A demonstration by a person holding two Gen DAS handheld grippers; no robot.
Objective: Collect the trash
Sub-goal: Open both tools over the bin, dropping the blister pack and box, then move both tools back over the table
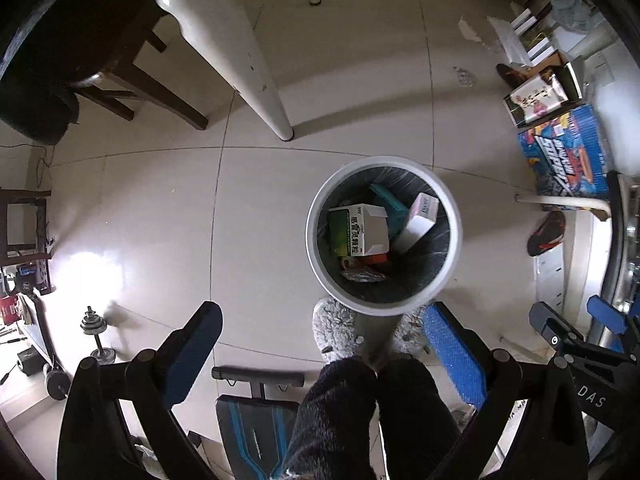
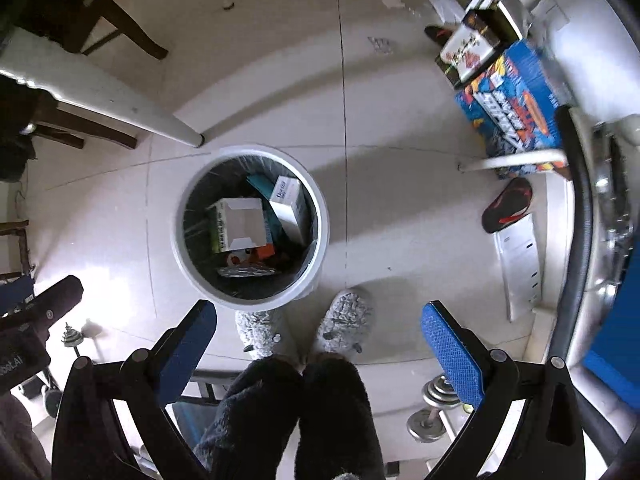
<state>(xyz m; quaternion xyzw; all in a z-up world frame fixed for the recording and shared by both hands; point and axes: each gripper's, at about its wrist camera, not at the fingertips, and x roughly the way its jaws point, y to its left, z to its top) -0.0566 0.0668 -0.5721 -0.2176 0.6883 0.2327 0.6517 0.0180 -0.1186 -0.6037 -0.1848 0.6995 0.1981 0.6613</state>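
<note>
A white round trash bin point(image 1: 320, 256) point(image 2: 180, 256) with a dark liner stands on the tiled floor. Inside lie a green-and-white box point(image 1: 356, 230) point(image 2: 236, 222), a white box point(image 1: 418, 222) point(image 2: 290, 204), a teal box point(image 1: 386, 198) and foil wrappers point(image 1: 362, 276). My left gripper point(image 1: 324, 352) hangs high above the floor, pointing down, open and empty, with the bin just beyond its fingers. My right gripper point(image 2: 320, 348) is also open wide and empty, the bin up and to its left. The right gripper point(image 1: 576, 328) shows at the edge of the left wrist view.
A person's grey fuzzy slippers point(image 2: 344, 320) and dark trouser legs point(image 2: 328, 412) stand beside the bin. White table legs point(image 1: 256, 76), a dark chair point(image 1: 120, 68), a blue printed box point(image 1: 568, 152), a shoe point(image 2: 506, 206), dumbbells point(image 1: 96, 340) and a workout bench point(image 1: 252, 428) surround it.
</note>
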